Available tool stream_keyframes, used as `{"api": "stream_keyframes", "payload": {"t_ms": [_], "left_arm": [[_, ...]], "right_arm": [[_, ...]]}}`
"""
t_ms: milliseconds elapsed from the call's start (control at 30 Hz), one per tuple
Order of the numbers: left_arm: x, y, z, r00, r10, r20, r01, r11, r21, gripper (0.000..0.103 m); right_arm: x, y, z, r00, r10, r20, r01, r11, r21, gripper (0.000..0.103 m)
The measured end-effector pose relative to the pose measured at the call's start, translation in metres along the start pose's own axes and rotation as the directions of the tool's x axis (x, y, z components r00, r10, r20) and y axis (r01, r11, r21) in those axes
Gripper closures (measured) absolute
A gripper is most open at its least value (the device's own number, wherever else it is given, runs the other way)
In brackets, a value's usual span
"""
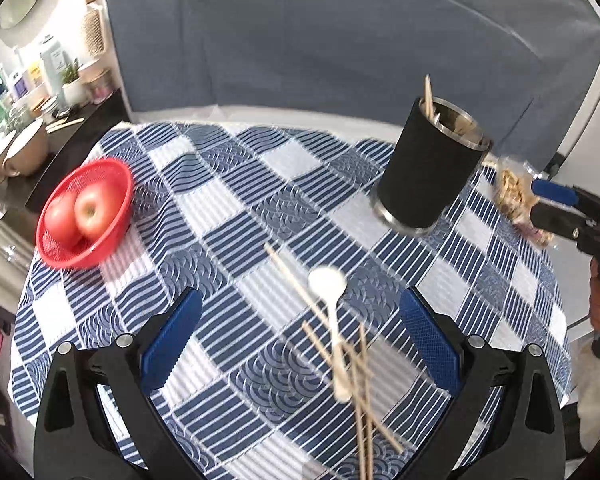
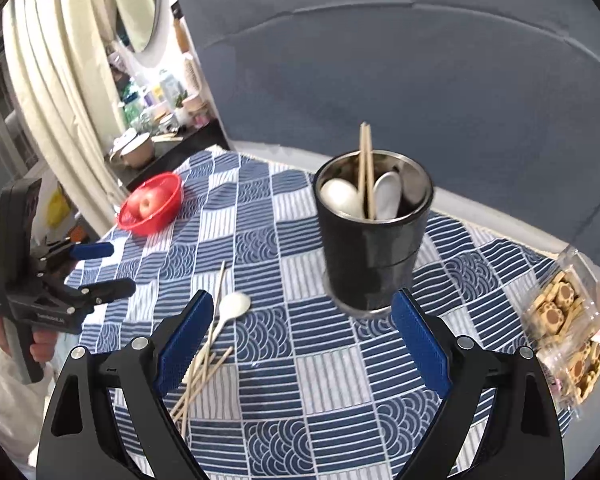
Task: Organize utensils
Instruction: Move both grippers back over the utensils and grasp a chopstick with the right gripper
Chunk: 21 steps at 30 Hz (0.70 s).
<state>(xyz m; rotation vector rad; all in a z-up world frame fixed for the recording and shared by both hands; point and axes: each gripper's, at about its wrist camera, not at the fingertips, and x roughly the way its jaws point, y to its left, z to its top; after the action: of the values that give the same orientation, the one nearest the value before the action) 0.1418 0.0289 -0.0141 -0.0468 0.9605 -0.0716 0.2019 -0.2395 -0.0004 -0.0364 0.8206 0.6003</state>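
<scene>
While both hover wide open and empty, the left tool (image 1: 300,344) frames the spoon (image 1: 332,300) and chopsticks (image 1: 360,380). Right tool (image 2: 304,340) faces the holder (image 2: 374,240).

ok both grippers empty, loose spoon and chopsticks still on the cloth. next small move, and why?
Probably lower the left gripper onto the white spoon. Its jaws are open and empty, with the spoon and loose chopsticks lying between them on the cloth. The black holder already has two spoons and chopsticks, so these look like the leftovers.
</scene>
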Motion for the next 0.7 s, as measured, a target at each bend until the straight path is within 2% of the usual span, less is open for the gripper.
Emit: {"api": "stream_keyframes", "payload": {"t_ms": [400,467,700], "left_arm": [[0.029,0.003,-0.061,0.990,0.022,-0.140,-0.031,0.998,-0.059,0.006],[0.036,0.004,-0.067,0.986,-0.004,-0.167,-0.011,0.996,-0.090,0.006],[0.054,0.006,-0.084,0.977,-0.008,-0.214,-0.023,0.990,-0.142,0.006]], "right_arm": [[0.053,0.026,0.006,0.994,0.030,-0.109,-0.037,0.997,-0.064,0.017],[0.066,0.032,0.009,0.991,0.044,-0.129,-0.052,0.997,-0.063,0.017],[0.101,0.053,0.020,0.982,0.069,-0.175,-0.089,0.990,-0.108,0.017]]}}
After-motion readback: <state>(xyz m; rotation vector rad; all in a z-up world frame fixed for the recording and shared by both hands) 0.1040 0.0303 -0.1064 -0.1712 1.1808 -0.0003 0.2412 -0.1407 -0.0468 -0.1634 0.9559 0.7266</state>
